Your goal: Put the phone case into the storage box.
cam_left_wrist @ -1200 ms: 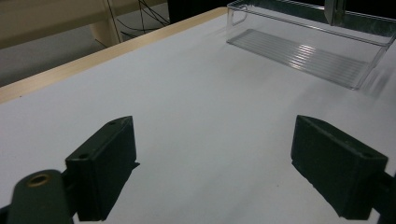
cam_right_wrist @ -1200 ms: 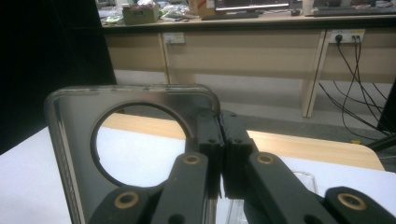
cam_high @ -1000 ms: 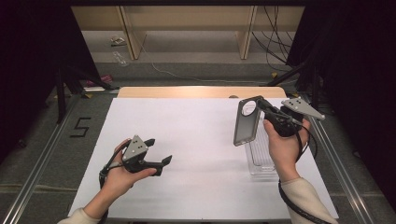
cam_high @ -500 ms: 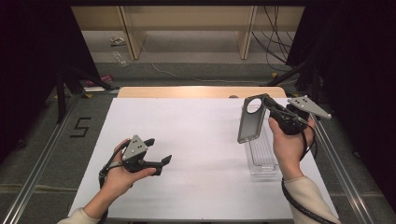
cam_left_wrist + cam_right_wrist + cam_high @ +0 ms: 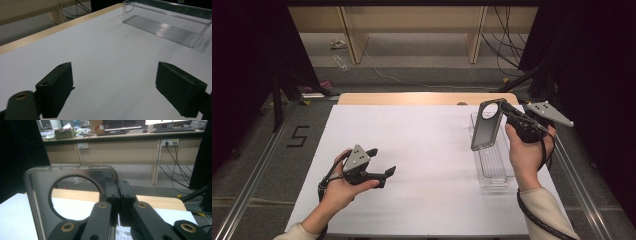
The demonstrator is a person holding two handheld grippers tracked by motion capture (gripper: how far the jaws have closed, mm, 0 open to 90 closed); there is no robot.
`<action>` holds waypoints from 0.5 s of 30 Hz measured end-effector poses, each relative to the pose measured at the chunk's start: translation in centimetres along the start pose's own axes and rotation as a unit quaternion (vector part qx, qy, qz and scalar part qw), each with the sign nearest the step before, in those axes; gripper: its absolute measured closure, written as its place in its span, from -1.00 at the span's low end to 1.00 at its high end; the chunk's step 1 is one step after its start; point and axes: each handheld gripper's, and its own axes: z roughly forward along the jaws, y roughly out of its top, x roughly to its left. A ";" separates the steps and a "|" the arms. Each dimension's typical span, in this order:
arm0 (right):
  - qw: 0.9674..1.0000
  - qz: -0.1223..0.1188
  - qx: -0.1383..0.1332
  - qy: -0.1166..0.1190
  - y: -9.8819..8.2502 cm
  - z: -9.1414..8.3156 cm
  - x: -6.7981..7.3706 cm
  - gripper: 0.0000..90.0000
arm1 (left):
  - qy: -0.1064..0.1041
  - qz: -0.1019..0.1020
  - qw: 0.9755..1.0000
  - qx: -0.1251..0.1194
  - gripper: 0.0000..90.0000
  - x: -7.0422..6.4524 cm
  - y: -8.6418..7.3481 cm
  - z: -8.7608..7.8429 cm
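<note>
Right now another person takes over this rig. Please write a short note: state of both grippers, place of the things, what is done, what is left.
Right gripper: shut on the phone case, holding it upright in the air over the clear tray.
Left gripper: open, holding nothing, resting low over the white table.
Done: case picked up.
Left: probably lower the case into the tray, which has nothing in it, and let go.

A white sheet (image 5: 427, 165) covers the bench (image 5: 422, 98). A floor marking reading 5 (image 5: 298, 136) lies left of it, and cables (image 5: 507, 30) hang behind.
</note>
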 end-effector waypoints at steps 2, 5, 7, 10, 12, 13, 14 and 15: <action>1.000 0.001 -0.001 -0.002 0.0 0.0 -0.2 0.97 | 0.000 0.001 1.000 0.000 -0.68 0.0 0.0 0.0; 1.000 0.003 -0.002 -0.004 0.0 0.0 -0.4 0.97 | 0.000 0.001 1.000 0.000 -0.68 0.0 0.0 0.0; 1.000 0.004 -0.002 -0.006 0.0 0.0 -0.5 0.97 | 0.000 0.000 1.000 -0.001 -0.68 0.0 0.0 0.0; 1.000 0.005 -0.002 -0.009 0.0 0.0 -0.7 0.97 | 0.000 0.000 1.000 0.000 -0.68 0.0 0.0 0.0; 1.000 0.006 -0.002 -0.009 0.0 0.0 -0.8 0.97 | 0.001 0.000 1.000 -0.001 -0.68 0.0 0.0 0.0; 1.000 0.007 -0.003 -0.010 0.0 0.0 -0.8 0.97 | 0.001 0.000 1.000 -0.001 -0.68 0.0 0.0 0.0; 1.000 0.007 -0.003 -0.011 0.1 -0.1 -0.9 0.97 | 0.000 0.000 1.000 -0.001 -0.68 0.0 0.0 0.0; 1.000 0.007 -0.002 -0.012 0.1 -0.1 -0.9 0.97 | 0.000 0.001 1.000 -0.001 -0.68 0.0 0.0 0.0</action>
